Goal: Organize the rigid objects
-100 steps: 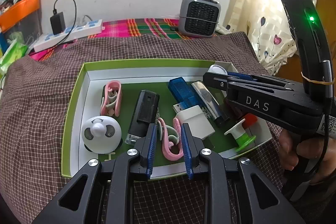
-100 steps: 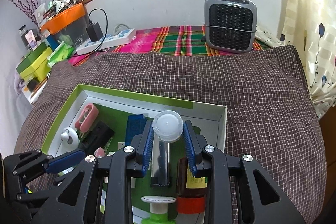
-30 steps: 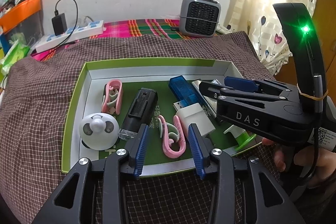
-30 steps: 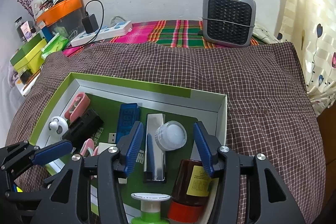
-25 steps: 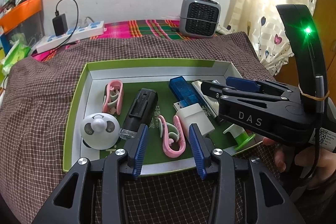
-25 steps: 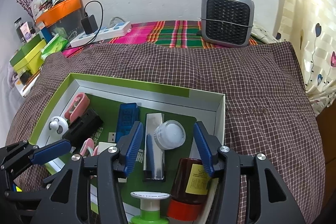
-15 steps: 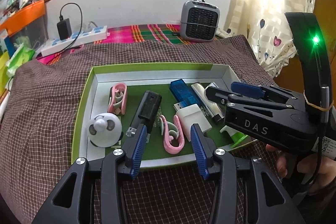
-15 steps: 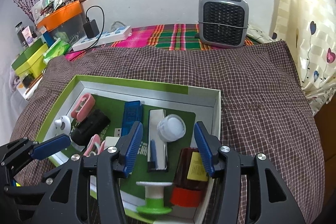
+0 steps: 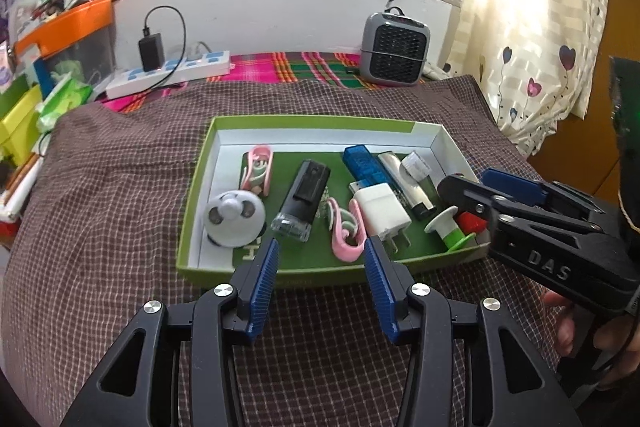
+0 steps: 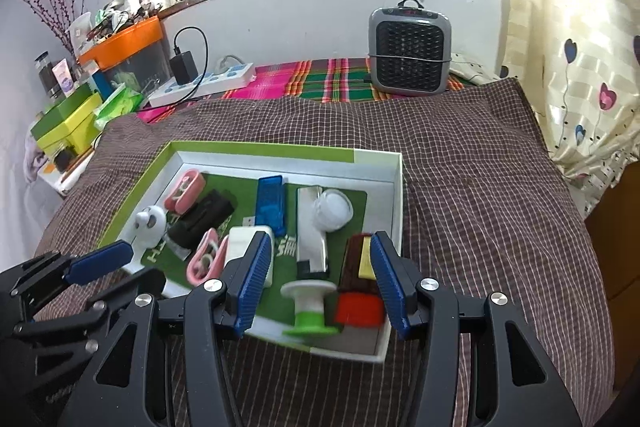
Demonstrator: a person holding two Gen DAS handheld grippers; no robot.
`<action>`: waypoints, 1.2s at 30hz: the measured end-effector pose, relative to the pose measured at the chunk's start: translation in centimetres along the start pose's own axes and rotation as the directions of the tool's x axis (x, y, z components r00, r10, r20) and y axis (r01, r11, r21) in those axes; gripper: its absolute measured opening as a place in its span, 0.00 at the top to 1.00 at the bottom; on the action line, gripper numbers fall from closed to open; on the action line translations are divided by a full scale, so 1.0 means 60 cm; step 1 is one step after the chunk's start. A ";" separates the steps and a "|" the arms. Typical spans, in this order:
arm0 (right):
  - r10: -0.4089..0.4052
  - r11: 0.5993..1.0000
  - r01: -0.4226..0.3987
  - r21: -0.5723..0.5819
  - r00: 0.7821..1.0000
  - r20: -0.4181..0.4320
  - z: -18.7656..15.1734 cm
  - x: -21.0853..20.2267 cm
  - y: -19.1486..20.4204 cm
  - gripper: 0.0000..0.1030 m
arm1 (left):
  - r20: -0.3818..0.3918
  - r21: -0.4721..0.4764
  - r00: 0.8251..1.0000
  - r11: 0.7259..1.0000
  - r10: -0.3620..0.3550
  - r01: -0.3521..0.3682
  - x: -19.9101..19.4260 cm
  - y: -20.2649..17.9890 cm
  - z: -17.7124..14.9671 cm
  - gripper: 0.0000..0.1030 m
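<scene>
The left gripper (image 9: 319, 269) is opening with nothing between its jaws; the right gripper (image 10: 316, 279) hangs released over the tray's (image 9: 320, 125) near right corner. The brown bottle (image 10: 357, 259) there (probably light, slippery) wants a mid-body grip; the small white cap (image 10: 332, 209) lies beyond.

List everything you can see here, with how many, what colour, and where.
tray: 1, green and white, on checked cloth
pink clips: 2, tray left and front
round white fan: 1, tray front left
black drive: 1, tray middle
blue stick: 1, tray back
white charger: 1, tray front
silver lighter: 1, tray right
white cap: 1, on lighter
brown bottle, red cap: 1, tray right
green-white spool: 1, tray front right
heater: 1, grey, back
power strip: 1, white, back left
left tongs: opening, empty
right tongs: open, empty
</scene>
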State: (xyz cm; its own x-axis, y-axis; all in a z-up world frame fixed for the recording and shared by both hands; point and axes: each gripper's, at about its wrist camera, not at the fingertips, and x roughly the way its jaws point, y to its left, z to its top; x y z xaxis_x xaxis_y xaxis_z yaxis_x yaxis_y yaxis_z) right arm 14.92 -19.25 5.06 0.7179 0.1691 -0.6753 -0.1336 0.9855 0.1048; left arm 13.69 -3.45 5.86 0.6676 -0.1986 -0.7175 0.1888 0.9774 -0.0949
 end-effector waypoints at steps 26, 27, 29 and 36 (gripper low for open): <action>-0.064 0.997 0.067 0.025 0.994 -0.092 -0.124 -0.036 0.018 0.49 | -0.087 -0.027 0.991 0.995 0.097 -0.100 -0.013 0.017 -0.103 0.56; -0.063 0.997 0.066 0.026 0.994 -0.094 -0.126 -0.036 0.017 0.49 | -0.088 -0.027 0.991 0.994 0.101 -0.104 -0.012 0.017 -0.103 0.56; -0.071 0.997 0.073 0.018 0.993 -0.096 -0.130 -0.036 0.016 0.49 | -0.091 -0.022 0.990 0.994 0.108 -0.110 -0.010 0.014 -0.106 0.56; -0.097 0.995 0.099 0.013 0.989 -0.115 -0.140 -0.033 0.005 0.49 | -0.083 -0.025 0.989 0.992 0.125 -0.127 -0.006 0.011 -0.109 0.56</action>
State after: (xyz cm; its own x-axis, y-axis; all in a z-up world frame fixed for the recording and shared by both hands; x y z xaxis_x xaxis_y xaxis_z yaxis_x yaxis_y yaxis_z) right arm 7.72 -19.41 0.33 0.6445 0.0696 -0.7615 -0.0523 0.9975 0.0469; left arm 8.83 -2.26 1.55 0.6238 -0.0683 -0.7786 0.0838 0.9963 -0.0203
